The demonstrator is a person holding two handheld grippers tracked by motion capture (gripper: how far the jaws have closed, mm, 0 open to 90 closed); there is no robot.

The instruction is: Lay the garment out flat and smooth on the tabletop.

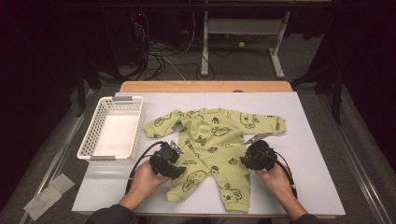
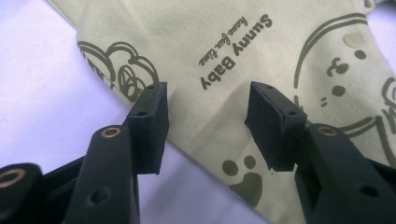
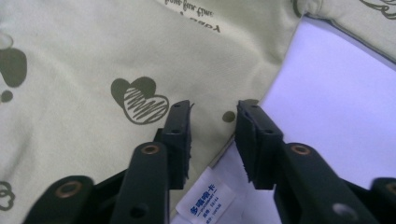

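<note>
The left tool [image 1: 173, 156] is standing with jaws parted, nothing held, straddling the left side seam of the green baby romper [image 1: 212, 144]. The right tool [image 1: 251, 156] is gaping narrower, also empty, over the right side seam beside the care label [image 3: 205, 200]. The romper is lying flat at bench [image 1: 308, 186] centre. Judged step: positioning for a fold grip. Next move calls for closing on both edges. The white basket [image 1: 112, 133] is sitting at nine o'clock.

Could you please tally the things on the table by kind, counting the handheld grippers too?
Green baby romper: 1
White plastic basket: 1
Black grippers, left gripper and right gripper: 2
Total: 4
</note>
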